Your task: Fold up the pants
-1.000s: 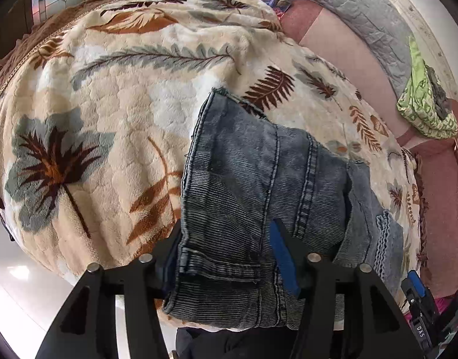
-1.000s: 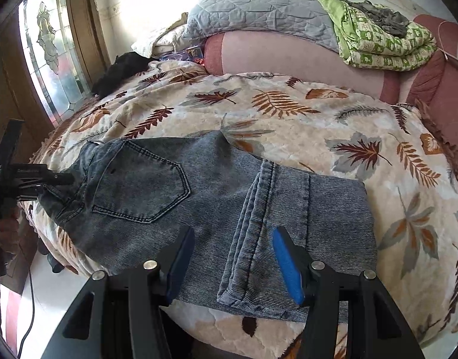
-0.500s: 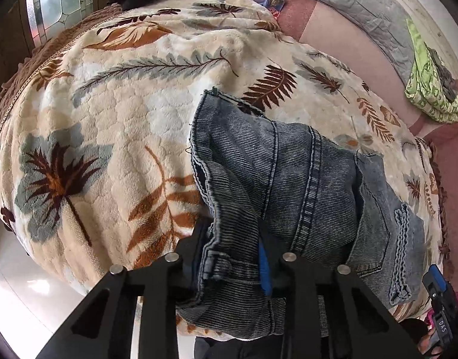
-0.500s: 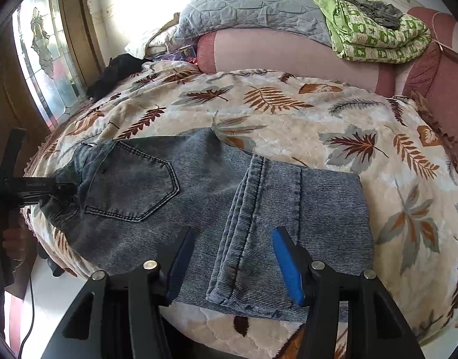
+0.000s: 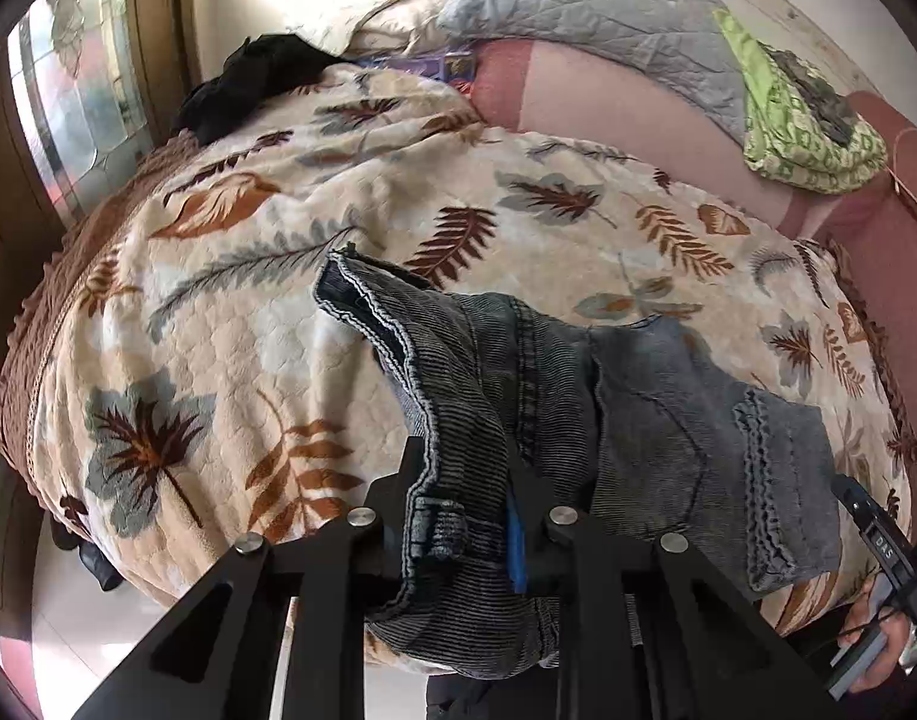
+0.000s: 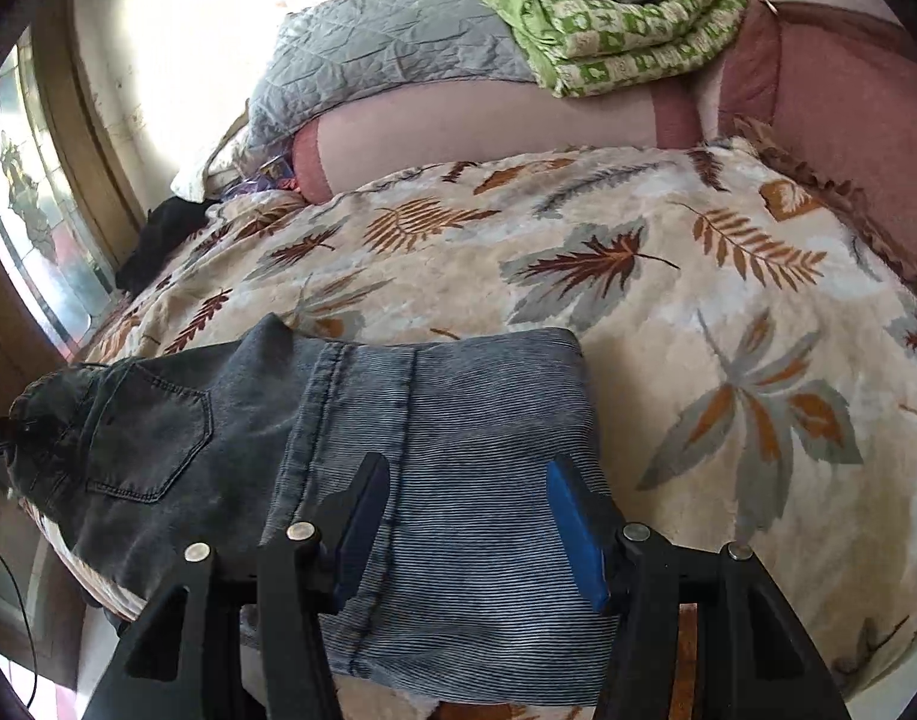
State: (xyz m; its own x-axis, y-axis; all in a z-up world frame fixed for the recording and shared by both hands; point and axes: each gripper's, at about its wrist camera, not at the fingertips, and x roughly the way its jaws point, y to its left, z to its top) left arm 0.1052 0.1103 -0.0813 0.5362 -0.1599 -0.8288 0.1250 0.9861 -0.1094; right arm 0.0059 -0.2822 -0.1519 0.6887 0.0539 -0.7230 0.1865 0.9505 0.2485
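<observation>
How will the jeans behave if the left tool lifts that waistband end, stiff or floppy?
Likely floppy: the jeans already bunch and fold over where the left tool has just closed on the waistband. Probably heavyish, since the denim lies in stacked layers. Unlikely to slide freely, as the leaf-print blanket looks plush. The right tool stands open over the folded end.

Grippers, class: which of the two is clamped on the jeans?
The left gripper, pinching the jeans at the waistband; the right gripper stands open above them.
</observation>
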